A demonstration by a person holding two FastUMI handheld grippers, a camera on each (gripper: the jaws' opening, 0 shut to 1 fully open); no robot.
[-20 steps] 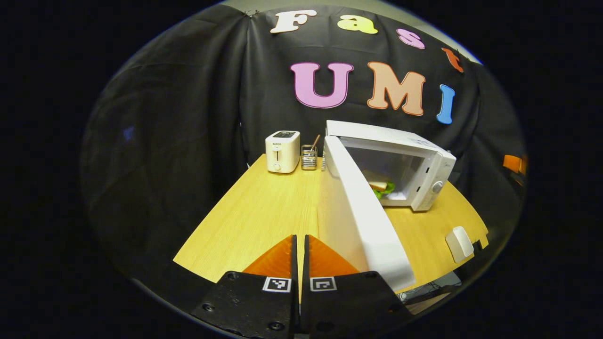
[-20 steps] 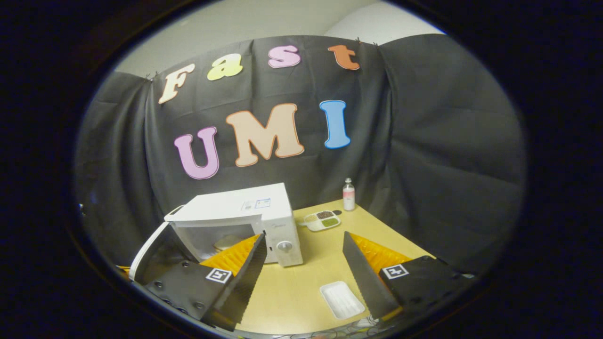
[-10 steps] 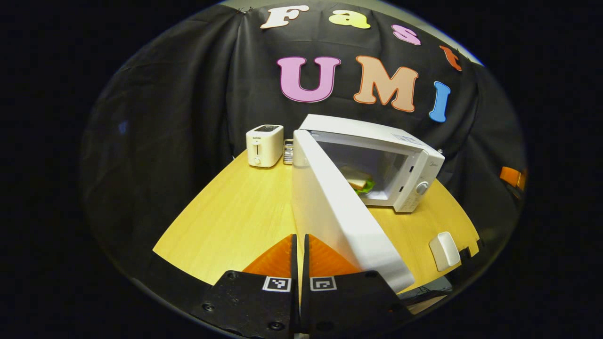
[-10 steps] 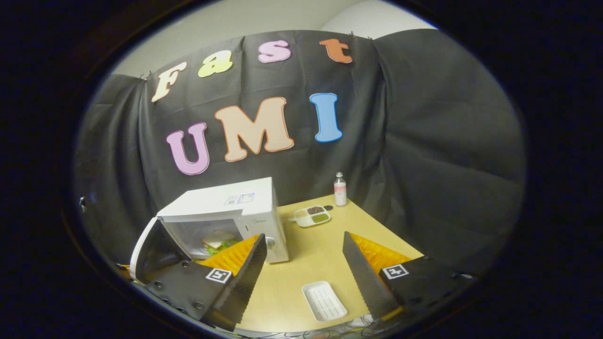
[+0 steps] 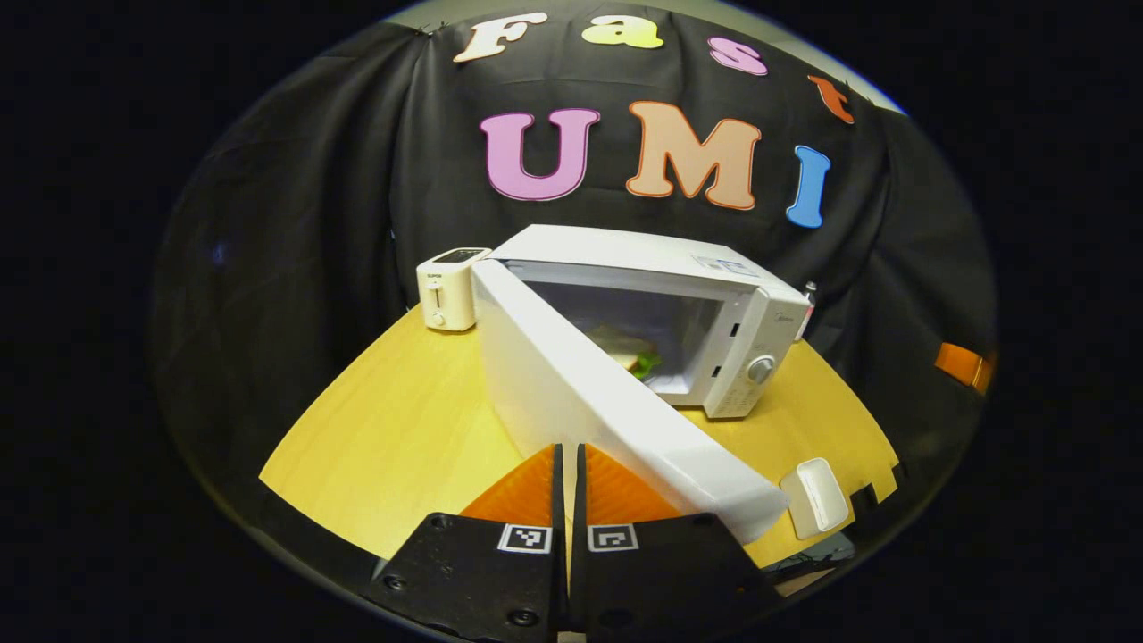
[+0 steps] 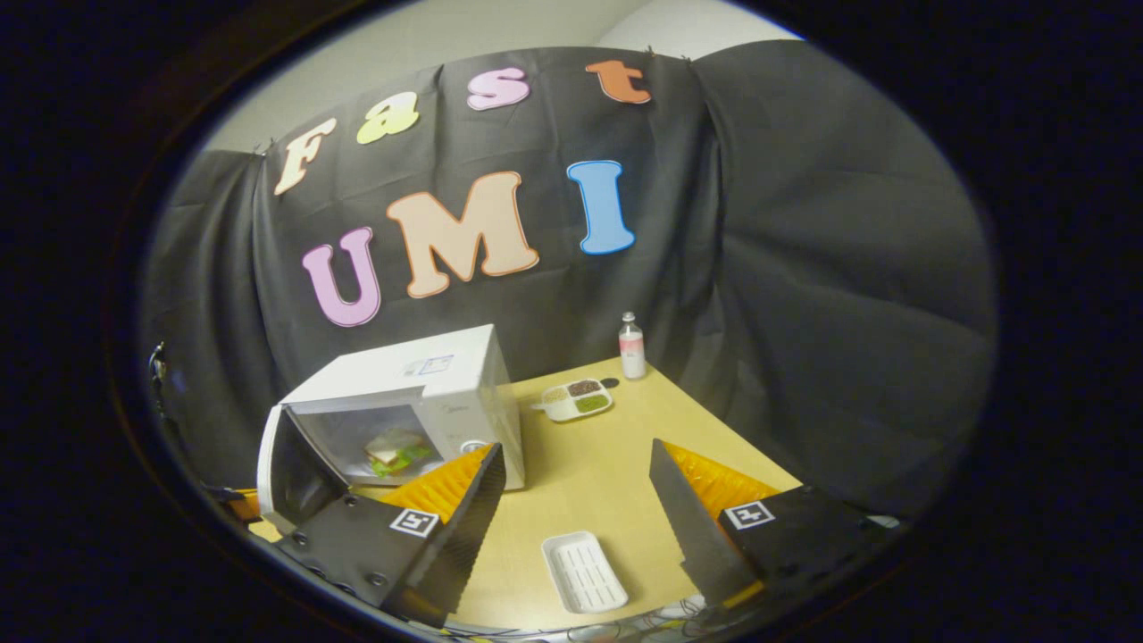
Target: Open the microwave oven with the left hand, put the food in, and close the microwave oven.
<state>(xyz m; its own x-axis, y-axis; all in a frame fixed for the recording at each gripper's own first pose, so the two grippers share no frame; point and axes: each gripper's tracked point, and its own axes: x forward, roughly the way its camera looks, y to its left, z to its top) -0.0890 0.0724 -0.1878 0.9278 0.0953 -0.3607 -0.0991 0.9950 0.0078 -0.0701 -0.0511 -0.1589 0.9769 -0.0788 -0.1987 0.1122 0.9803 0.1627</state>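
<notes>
The white microwave oven stands on the wooden table with its door swung partly open. A sandwich with green lettuce lies inside the cavity. My left gripper is shut with nothing held, its tips against the outer face of the door near its free edge. My right gripper hangs open and empty above the table in front of the oven, well apart from it.
A white toaster stands left of the oven. A small white tray lies near the table's front edge. A divided dish and a small bottle sit at the back right of the table.
The door has swung partway toward the oven with my shut left gripper moving along behind it. The right gripper has drifted back and to the right, still open.
</notes>
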